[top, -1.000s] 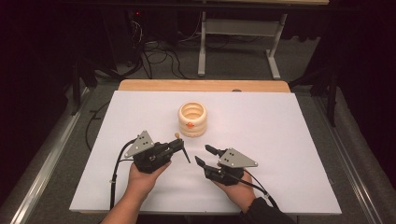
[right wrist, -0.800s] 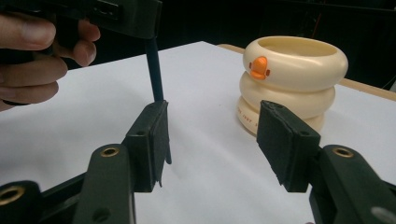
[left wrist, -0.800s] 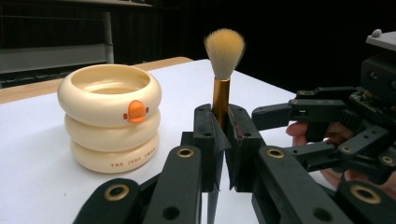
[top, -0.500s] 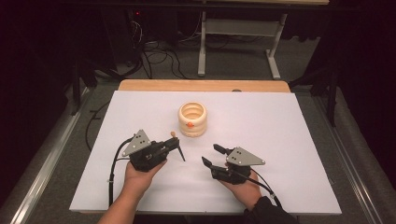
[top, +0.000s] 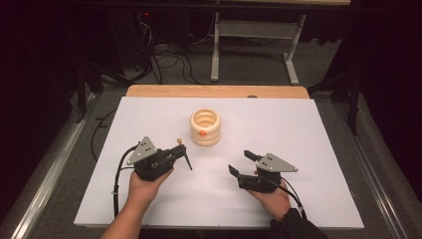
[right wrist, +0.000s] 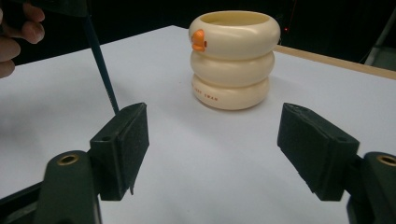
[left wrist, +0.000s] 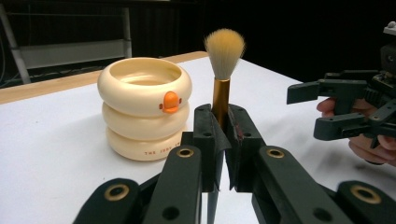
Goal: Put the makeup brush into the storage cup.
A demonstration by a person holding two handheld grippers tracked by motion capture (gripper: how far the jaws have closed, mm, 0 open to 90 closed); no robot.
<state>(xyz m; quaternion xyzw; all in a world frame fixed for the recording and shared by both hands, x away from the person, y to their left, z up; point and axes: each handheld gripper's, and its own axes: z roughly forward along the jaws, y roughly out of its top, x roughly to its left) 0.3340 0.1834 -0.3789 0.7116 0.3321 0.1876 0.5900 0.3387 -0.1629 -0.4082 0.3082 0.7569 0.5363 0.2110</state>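
My left jaws are clamped on the brush, bristles up, dark handle slanting down below the left gripper. My right jaws stand wide apart, nothing between the pads – the right gripper has slid back toward me since a second ago, leaving the mat bare between the hands. I judge the ringed cream holder the likely target; it stands just beyond the brush, path unobstructed. Cables lie on the floor, well off.
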